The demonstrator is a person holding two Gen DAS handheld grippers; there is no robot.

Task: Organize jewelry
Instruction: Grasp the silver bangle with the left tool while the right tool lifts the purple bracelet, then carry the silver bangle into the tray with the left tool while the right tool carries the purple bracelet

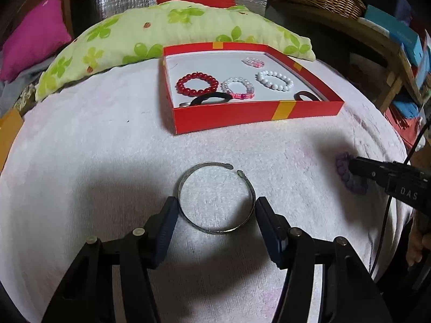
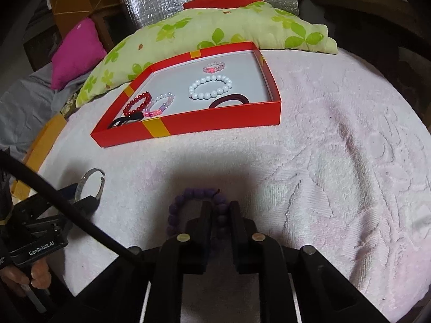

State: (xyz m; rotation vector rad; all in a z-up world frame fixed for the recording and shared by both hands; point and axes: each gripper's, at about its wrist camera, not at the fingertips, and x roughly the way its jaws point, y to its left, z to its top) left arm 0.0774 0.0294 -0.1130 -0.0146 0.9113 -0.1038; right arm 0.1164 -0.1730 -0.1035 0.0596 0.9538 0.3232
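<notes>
— What are your two tools doing?

— My left gripper is spread wide, its fingers either side of the silver bangle, which lies flat on the pink towel. The left pad looks just about against the band, though the fisheye makes that hard to swear to; the right pad sits just beside it. Nothing is lifted. My right gripper is clenched on one side of the purple bead bracelet, a run of beads pinched between the pads, the rest of the loop bulging out to the left on the towel.

— And farther out?

— Beyond both, the red box sits on the towel, well apart from the bangle and the purple beads. Inside it lie a red bead bracelet, a pink-and-clear bracelet just beside it, a white pearl bracelet, a small pink bracelet near the far wall, a black hair tie at the near wall, and a dark maroon hair tie in the near right corner. A green-leaf pillow lies behind the box.
</notes>
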